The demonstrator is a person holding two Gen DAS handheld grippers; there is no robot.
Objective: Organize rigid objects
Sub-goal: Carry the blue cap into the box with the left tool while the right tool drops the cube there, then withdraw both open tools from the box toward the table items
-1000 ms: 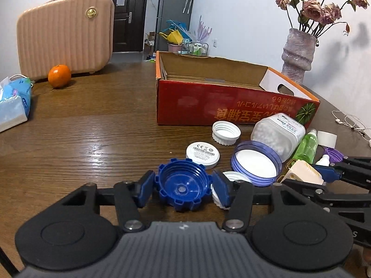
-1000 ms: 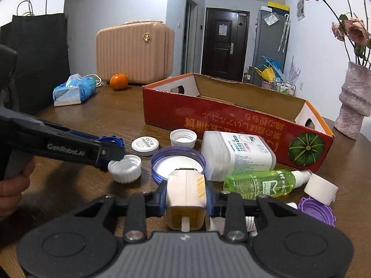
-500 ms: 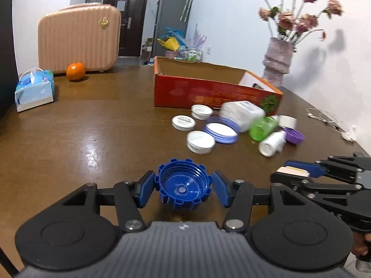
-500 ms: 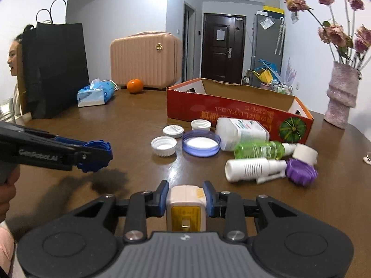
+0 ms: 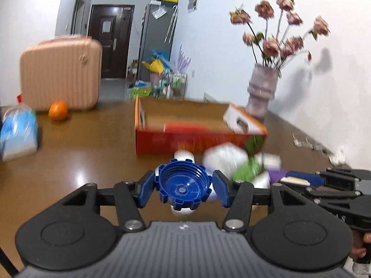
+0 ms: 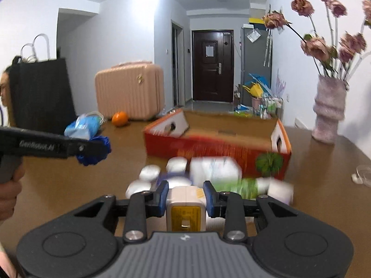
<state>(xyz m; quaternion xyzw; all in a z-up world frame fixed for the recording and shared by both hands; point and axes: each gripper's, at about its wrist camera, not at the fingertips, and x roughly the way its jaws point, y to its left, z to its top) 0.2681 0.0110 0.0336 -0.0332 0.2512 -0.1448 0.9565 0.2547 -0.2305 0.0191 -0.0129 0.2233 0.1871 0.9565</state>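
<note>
From my left wrist, my left gripper (image 5: 183, 186) pinches a ridged blue plastic screw cap (image 5: 184, 188), hollow side toward me; the open red cardboard box (image 5: 199, 136) lies ahead. From my right wrist, my right gripper (image 6: 186, 195) clamps a cream rectangular plastic block with a yellow face (image 6: 186, 207); blurred white containers (image 6: 214, 170) sit just ahead on the brown wooden surface (image 6: 324, 185).

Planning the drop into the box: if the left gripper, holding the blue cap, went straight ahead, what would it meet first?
Probably the near wall of the red cardboard box, unless the left gripper with its blue cap passes above it; blur obscures depth.
</note>
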